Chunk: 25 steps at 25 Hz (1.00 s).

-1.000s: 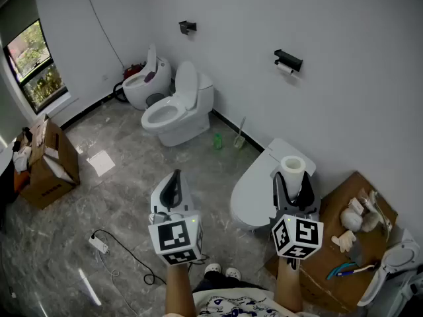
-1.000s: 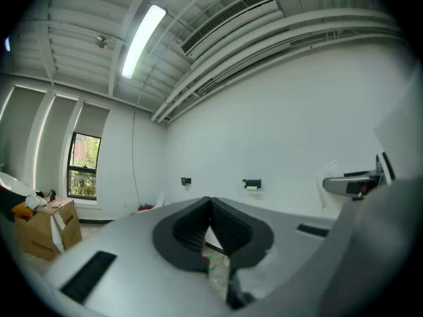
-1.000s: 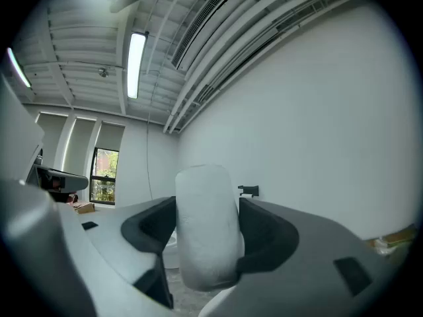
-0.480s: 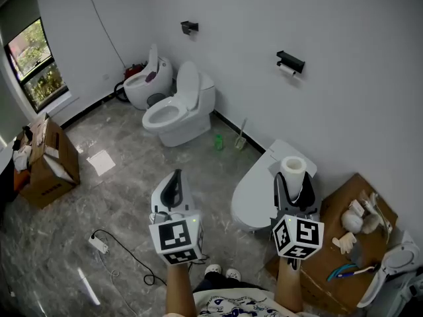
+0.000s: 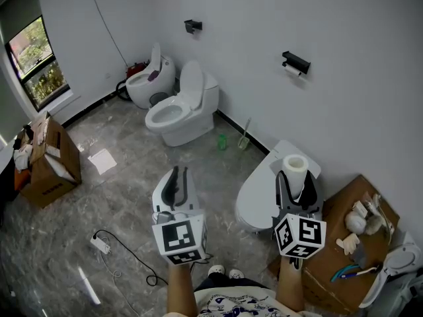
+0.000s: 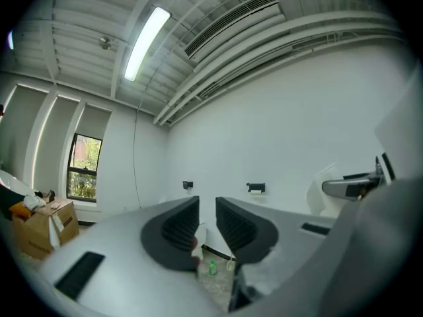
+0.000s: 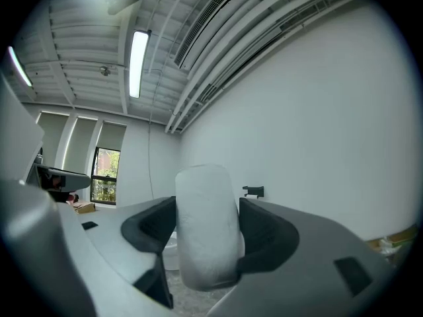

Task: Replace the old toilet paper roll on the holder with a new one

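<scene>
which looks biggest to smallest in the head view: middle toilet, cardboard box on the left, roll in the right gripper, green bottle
1. middle toilet and cardboard box: about alike, not ranked
2. toilet paper roll, though it is nearer the camera
3. green bottle

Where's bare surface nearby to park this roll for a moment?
The closed toilet lid beside the right gripper is bare; so is the floor between the cardboard box and the power strip. The cardboard sheet on the right is cluttered.
</scene>
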Each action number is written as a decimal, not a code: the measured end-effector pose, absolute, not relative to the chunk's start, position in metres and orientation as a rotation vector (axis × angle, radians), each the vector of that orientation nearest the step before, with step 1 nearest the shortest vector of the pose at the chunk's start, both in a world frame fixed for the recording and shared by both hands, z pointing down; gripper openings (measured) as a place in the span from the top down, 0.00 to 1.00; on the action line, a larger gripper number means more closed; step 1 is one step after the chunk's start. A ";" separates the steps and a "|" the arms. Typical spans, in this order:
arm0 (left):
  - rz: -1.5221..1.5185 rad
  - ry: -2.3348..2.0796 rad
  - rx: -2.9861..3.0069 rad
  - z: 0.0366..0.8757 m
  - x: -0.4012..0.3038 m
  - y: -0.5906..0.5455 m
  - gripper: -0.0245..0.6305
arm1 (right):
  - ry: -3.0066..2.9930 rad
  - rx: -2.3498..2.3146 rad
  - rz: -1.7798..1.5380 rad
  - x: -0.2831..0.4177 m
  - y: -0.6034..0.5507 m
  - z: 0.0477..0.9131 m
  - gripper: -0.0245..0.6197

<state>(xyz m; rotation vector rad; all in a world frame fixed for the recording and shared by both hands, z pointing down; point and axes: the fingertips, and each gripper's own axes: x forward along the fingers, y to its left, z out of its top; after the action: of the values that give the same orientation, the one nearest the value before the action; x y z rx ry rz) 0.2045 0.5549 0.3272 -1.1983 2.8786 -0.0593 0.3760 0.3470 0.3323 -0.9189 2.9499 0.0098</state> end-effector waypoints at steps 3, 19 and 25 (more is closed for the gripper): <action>0.004 2.887 -1.200 0.327 0.194 0.563 0.79 | 2.951 -0.917 0.016 0.367 0.354 0.333 0.49; -0.041 2.888 -1.246 0.347 0.157 0.570 0.63 | 2.945 -0.985 -0.031 0.338 0.357 0.352 0.49; -0.049 2.905 -1.227 0.356 0.122 0.549 0.63 | 2.948 -0.971 -0.034 0.299 0.333 0.356 0.49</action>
<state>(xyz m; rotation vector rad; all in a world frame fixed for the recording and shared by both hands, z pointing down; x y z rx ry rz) 0.1223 0.5486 0.3560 -1.2271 2.9050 -0.0490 0.2993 0.3332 0.3557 -0.9715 2.9481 -0.0340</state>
